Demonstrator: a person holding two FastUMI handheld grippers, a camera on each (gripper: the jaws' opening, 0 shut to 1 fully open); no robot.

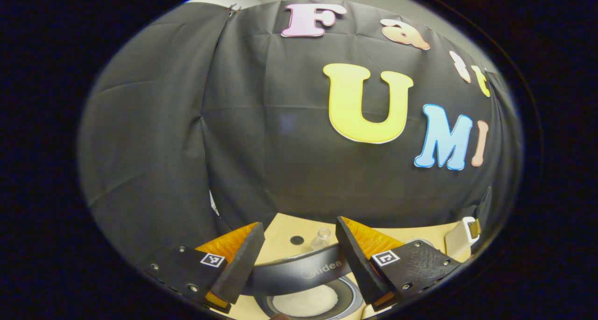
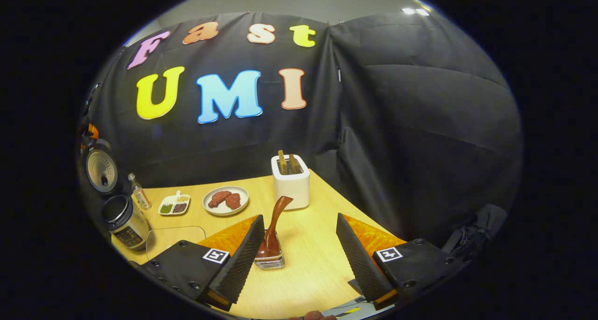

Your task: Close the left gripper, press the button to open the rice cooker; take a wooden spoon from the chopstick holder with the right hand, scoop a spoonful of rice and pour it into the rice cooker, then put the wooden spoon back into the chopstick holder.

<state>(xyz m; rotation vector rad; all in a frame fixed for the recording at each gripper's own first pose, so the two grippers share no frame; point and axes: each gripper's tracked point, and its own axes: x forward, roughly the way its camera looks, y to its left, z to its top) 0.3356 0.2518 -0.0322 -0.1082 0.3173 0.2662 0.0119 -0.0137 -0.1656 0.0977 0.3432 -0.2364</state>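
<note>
Wooden spoon [image 2: 274, 226], standing between the spread fingers of the right gripper [image 2: 296, 259], could be toppled if nudged sideways.

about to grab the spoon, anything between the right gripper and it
Nothing visible. The open right gripper faces the brown wooden spoon, standing in the small ribbed clear holder on the bare wooden table just ahead of the fingers.
</note>
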